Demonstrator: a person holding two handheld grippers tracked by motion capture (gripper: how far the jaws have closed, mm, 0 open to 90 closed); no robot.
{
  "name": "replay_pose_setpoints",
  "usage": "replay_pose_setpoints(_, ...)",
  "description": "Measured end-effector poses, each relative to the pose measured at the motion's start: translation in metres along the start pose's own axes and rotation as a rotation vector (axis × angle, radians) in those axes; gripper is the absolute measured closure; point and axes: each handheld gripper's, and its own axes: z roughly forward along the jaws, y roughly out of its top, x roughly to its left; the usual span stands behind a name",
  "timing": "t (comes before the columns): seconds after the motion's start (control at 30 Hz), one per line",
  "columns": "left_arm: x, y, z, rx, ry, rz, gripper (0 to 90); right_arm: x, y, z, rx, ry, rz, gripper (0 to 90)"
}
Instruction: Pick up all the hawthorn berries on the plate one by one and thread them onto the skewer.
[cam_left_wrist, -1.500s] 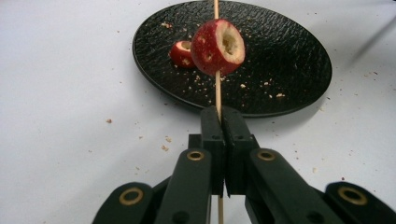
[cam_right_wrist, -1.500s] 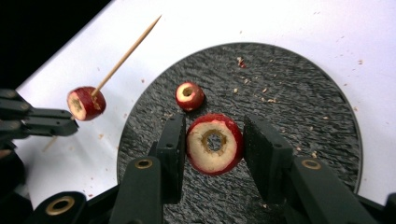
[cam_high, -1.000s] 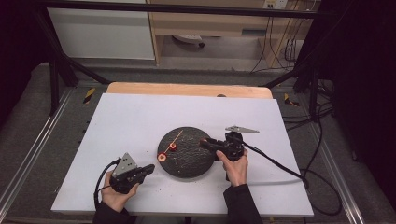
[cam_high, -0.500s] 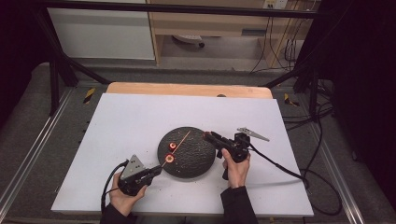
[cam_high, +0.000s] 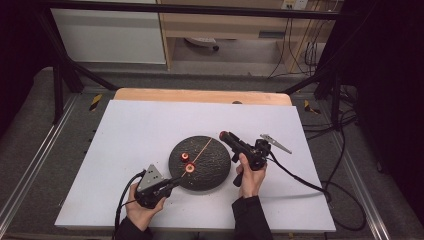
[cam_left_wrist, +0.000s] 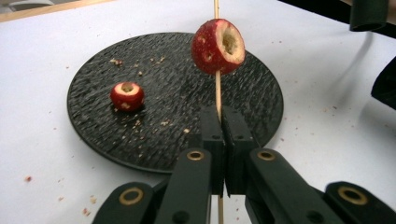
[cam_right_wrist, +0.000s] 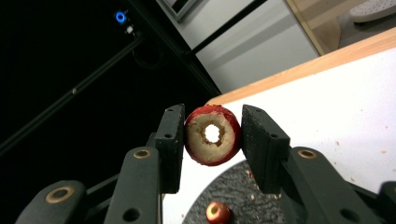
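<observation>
Left gripper (cam_left_wrist: 219, 140) clamps a wooden skewer (cam_left_wrist: 217, 91) bearing one cored red fruit (cam_left_wrist: 217, 46); right gripper (cam_right_wrist: 212, 140) pinches another hollowed fruit (cam_right_wrist: 212, 134) above the black plate (cam_high: 212, 175).

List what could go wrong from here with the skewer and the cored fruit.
1. The left gripper pinches the thin skewer low down; under push it might bend or snap.
2. The right gripper holds a cored fruit; its hole may miss the tip.
3. The threaded fruit could slide down.
</observation>
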Motion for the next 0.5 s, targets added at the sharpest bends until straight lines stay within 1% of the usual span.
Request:
replay_pose_setpoints(0.13,-0.005,0.002,0.004,-0.003,-0.01,0.003,88.4,-0.001,0.001,0.003,-0.024,0.004,0.025,61.3)
replay_pose_setpoints(0.33,-0.01,0.005,0.008,-0.009,-0.021,0.011,88.4,-0.001,0.003,0.004,-0.058,0.008,0.037,61.3)
replay_pose_setpoints(0.5,-0.014,0.008,0.01,-0.015,-0.027,0.021,88.4,0.0,0.005,0.003,-0.076,0.019,0.051,61.3)
